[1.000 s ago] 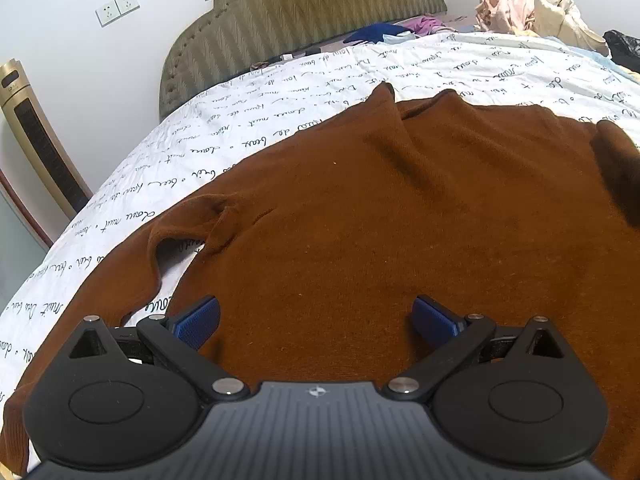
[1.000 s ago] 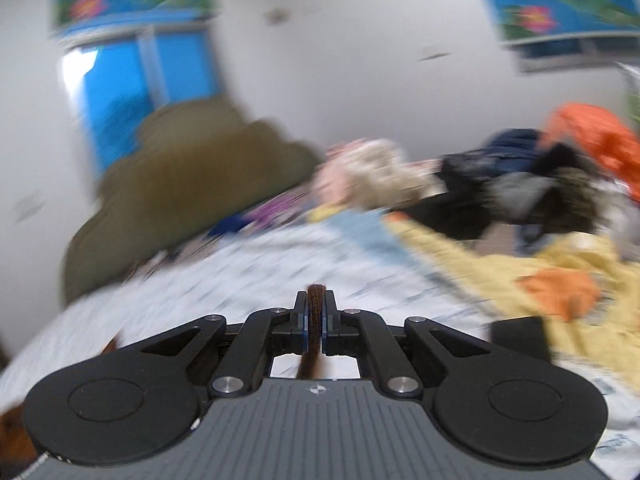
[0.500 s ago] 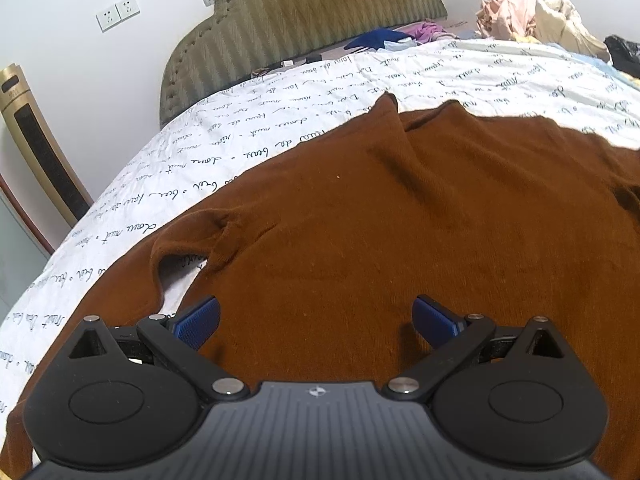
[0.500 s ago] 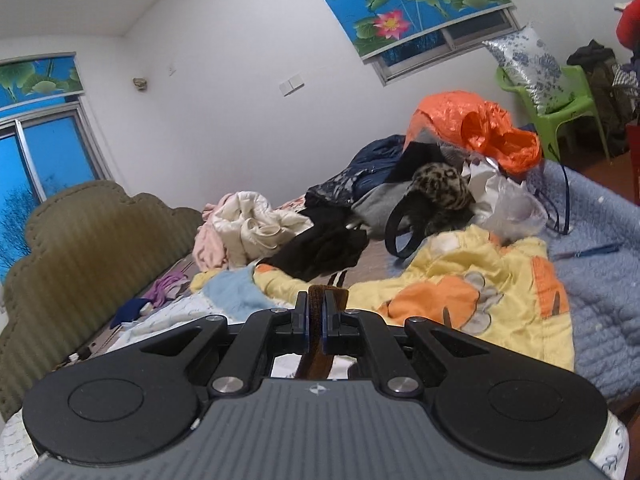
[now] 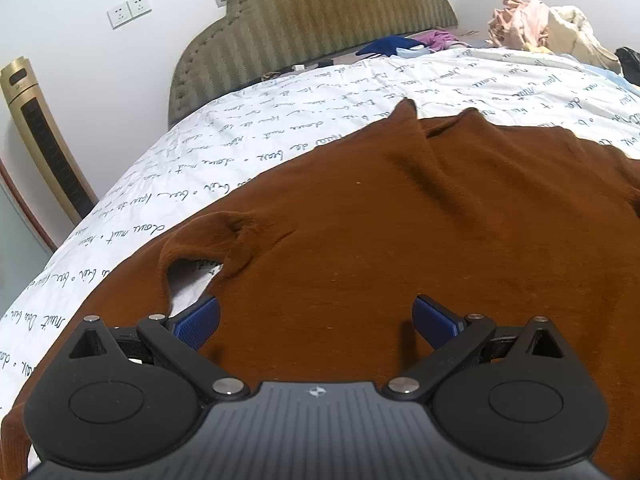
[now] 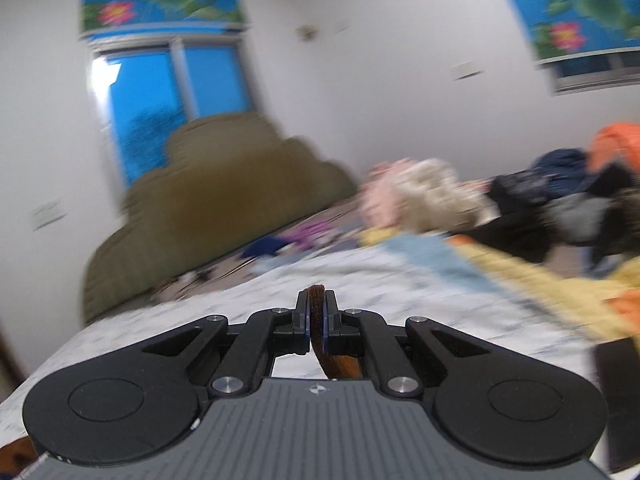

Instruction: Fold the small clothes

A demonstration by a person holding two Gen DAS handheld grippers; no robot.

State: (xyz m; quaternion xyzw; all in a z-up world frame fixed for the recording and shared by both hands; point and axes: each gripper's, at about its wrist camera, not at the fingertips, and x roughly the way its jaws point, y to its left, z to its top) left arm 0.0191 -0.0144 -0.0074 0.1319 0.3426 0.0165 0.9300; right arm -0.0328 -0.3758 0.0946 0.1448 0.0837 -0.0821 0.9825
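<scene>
A brown knit sweater (image 5: pixel 400 232) lies spread on the white bedsheet with script print (image 5: pixel 248 160); one sleeve loops at the left. My left gripper (image 5: pixel 316 318) is open, its blue pads wide apart just above the sweater's near body. My right gripper (image 6: pixel 316 316) is shut on a fold of the brown sweater (image 6: pixel 317 308), which hangs down between the fingers above the bed. The right wrist view is motion-blurred.
An olive padded headboard (image 5: pixel 320 20) backs the bed. Piles of clothes lie at the far right (image 5: pixel 540 24) and in the right wrist view (image 6: pixel 420 196). A yellow garment (image 6: pixel 540 280) lies to the right. A gold tower fan (image 5: pixel 44 140) stands left of the bed.
The right gripper, still holding the sweater, has swung its view from the clothes piles back left toward the headboard. The left gripper has stayed open over the sweater, which has shifted slightly.
</scene>
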